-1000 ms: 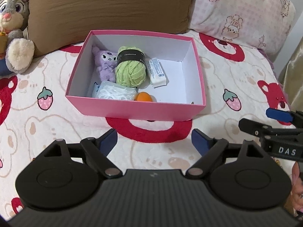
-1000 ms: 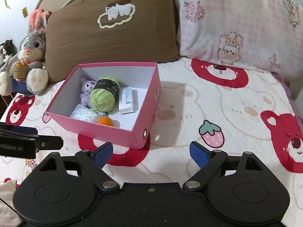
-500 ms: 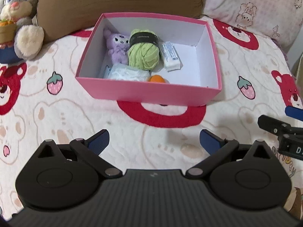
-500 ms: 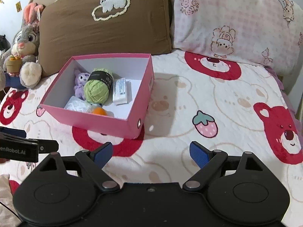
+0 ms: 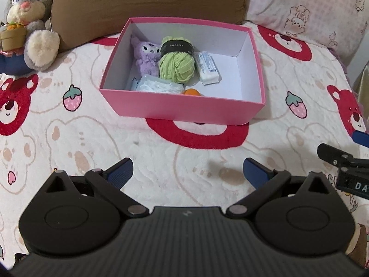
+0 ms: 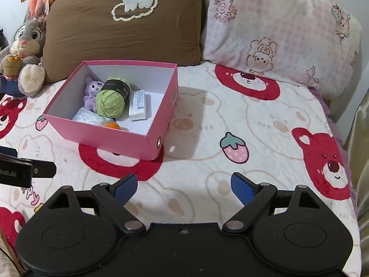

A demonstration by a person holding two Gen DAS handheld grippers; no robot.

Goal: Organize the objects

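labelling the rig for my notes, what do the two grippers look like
Both match: the left gripper and right gripper have matte black bodies, round discs at each side, silver pivot pins and blue textured pads. White lettering marks their sides.

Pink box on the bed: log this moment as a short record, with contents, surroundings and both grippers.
container: pink box, open top, on the bear-print blanket
contents: purple plush, green yarn ball, white wrapped bar, clear packet, orange ball
free space: right part of the box floor bare
behind box: brown pillow, pink pillow, grey bunny toy
left gripper: open, empty
right gripper: open, empty
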